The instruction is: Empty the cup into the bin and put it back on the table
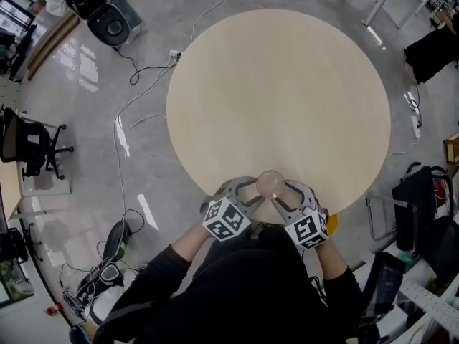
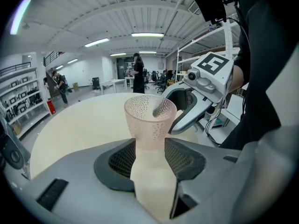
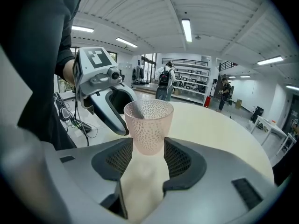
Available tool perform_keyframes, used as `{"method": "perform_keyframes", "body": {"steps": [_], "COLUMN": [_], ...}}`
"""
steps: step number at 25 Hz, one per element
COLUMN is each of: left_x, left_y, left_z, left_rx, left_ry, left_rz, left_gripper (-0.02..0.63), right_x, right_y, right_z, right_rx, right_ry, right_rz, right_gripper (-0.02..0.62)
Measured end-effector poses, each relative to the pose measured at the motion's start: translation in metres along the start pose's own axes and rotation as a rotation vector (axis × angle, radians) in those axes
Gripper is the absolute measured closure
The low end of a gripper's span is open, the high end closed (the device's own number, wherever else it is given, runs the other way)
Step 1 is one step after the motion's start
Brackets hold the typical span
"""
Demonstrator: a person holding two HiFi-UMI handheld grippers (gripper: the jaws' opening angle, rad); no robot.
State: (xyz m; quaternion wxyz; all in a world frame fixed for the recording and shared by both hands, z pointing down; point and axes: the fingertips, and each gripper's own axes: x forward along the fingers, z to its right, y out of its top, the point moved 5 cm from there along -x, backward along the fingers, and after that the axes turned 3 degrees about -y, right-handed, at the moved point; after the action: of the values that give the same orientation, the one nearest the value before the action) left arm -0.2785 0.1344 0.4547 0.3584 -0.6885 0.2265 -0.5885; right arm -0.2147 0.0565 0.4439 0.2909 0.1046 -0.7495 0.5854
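Cup (image 1: 271, 183) upright on round table (image 1: 280, 84), near front edge, betw both grippers. L gripper (image 2: 149, 148) jaws wide, pads seemingly pressing on cup base, contact hard to confirm. R gripper (image 3: 148, 148) jaws apart, flanking cup base w/ slim gaps, not gripping.

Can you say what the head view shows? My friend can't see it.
A pink cup stands at the near edge of a round table, between the left gripper and right gripper that a person holds. Cables lie on the floor.
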Motion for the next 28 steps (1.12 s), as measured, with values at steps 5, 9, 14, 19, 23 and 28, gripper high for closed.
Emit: {"method": "perform_keyframes", "body": {"steps": [5,9,14,19,23,28], "left_x": [0.023,0.037,0.057,0.075,0.088,0.093], "left_y": [-0.007,-0.013,-0.019,-0.019,-0.017,-0.018], "left_z": [-0.006,-0.015,-0.027,-0.041,-0.052,-0.055], "left_rx": [-0.023,-0.036,-0.04,-0.058,-0.064,-0.059], "left_ry": [0.008,0.008,-0.004,-0.015,-0.01,-0.005], "left_rz": [-0.04,-0.064,-0.108,-0.133,-0.147,-0.15], "left_gripper": [0.397,0.397,0.397,0.397,0.396,0.397], "right_x": [0.012,0.024,0.04,0.054,0.062,0.067], "right_y": [-0.018,-0.028,-0.042,-0.054,-0.058,-0.063], "right_z": [0.011,0.016,0.027,0.042,0.054,0.058], "right_rx": [0.006,0.021,0.048,0.067,0.074,0.105], "right_ry": [0.015,0.014,0.013,0.006,-0.003,0.004], "right_rz": [-0.025,-0.045,-0.081,-0.112,-0.126,-0.136], "right_gripper": [0.377,0.376,0.377,0.376,0.377,0.376]}}
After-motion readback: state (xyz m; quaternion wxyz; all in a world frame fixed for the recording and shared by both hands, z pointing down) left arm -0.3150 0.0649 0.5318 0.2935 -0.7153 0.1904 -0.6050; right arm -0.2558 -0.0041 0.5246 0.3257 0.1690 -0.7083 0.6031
